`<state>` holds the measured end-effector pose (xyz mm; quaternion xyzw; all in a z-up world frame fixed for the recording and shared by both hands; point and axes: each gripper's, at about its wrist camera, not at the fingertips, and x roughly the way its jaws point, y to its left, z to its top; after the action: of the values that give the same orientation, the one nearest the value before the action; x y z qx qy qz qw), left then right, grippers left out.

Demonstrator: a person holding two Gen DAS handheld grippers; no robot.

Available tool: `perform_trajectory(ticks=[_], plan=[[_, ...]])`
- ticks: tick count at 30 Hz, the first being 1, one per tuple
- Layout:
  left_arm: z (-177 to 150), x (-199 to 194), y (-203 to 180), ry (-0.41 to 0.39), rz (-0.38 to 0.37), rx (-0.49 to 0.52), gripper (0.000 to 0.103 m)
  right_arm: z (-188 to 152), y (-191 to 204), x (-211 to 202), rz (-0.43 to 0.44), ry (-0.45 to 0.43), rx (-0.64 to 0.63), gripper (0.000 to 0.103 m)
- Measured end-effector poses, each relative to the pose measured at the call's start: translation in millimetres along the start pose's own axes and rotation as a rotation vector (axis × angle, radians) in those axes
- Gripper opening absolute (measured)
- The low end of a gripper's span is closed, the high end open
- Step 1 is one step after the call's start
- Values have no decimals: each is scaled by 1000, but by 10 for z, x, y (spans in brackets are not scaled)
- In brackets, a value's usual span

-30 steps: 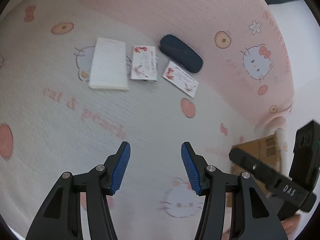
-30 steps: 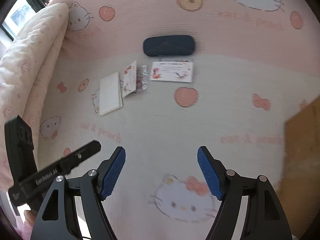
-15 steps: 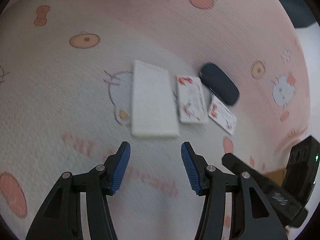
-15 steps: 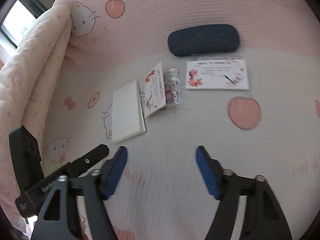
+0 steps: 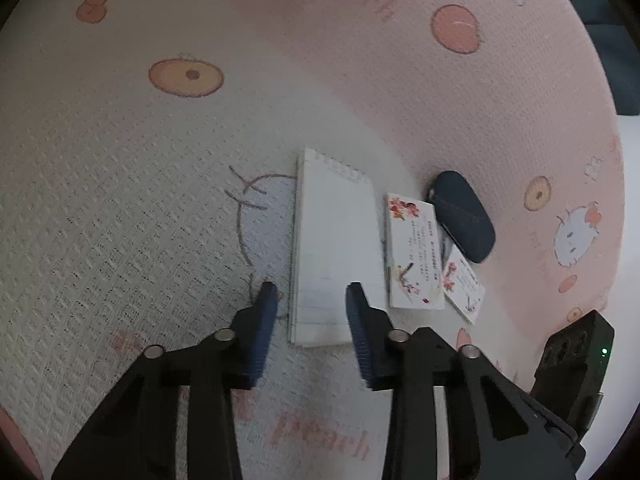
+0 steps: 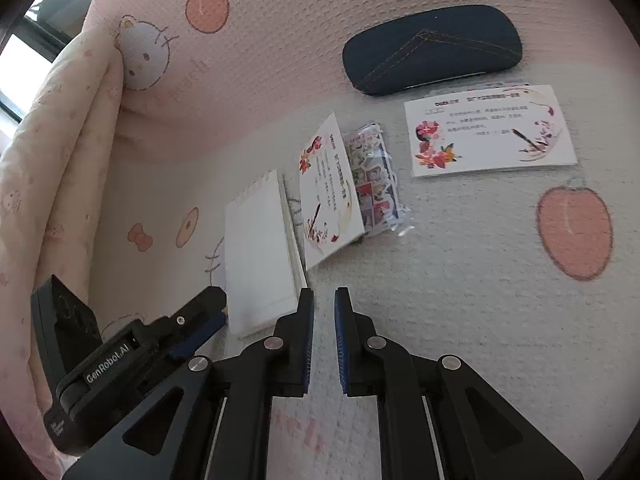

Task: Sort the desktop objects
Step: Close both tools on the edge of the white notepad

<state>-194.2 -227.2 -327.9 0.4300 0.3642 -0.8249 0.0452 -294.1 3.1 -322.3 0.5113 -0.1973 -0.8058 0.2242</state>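
White notepad (image 5: 336, 256), floral cards beside it (two), dark case (image 6: 432, 54)

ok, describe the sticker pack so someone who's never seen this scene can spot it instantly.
Start at the dark blue glasses case where the cloth turns from pink to white. Below it and to the left in the right wrist view, a small crinkly clear packet lies partly under the tilted floral card. It is the only glossy, multicoloured item; its neighbours are flat white paper.
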Motion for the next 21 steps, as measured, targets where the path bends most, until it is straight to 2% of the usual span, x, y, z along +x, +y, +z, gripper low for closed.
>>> perform_trajectory(ticks=[2, 7, 13, 21], plan=[[4, 23, 27, -4, -6, -22, 26, 37, 22, 65, 20, -2, 15, 8], [-41, 47, 78, 8, -27, -68, 18, 76, 60, 239, 50, 30, 62, 8], [-154, -5, -10, 25, 9, -17, 18, -44, 107, 248, 40, 23, 34, 9], [-557, -145, -46, 109, -19, -12, 18, -334, 65, -63, -25, 85, -6, 10]])
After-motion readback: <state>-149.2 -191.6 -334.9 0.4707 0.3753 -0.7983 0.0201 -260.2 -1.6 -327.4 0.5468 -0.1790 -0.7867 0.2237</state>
